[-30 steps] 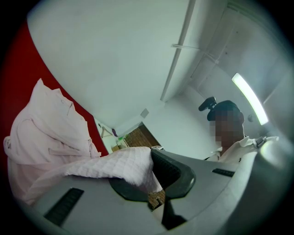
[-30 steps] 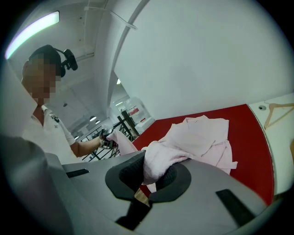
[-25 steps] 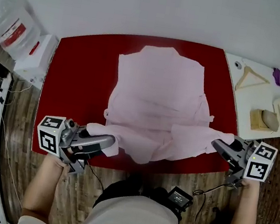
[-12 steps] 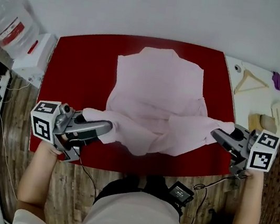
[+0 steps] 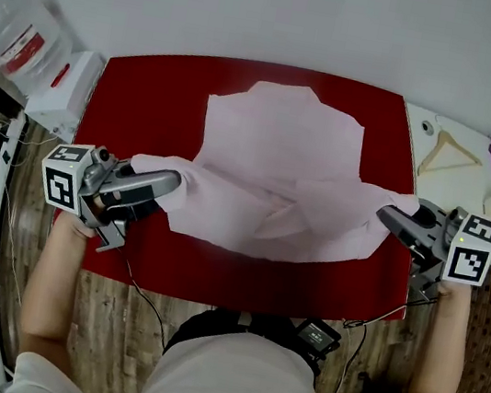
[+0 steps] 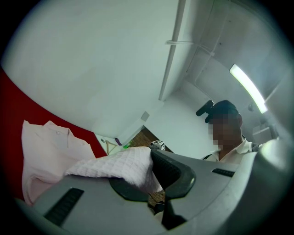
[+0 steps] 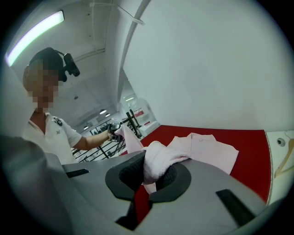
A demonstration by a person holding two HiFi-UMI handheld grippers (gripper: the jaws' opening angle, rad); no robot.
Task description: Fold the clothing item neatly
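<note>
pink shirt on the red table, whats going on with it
A person is folding the pink shirt, with a handheld gripper in each hand. The left gripper and the right gripper are each shut on one side of the shirt's near end, cloth pinched between the jaws. That near end is stretched between them and looks lifted off the red table, while the collar end lies flat at the far side.

Pale pink shirt, hem lifted, half-folded on red table

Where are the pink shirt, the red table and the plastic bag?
pink shirt [image 5: 278, 140], head view, its flat middle part.
red table [image 5: 150, 100], head view, bare far-left part.
plastic bag [image 5: 17, 29], head view, its middle.
</note>
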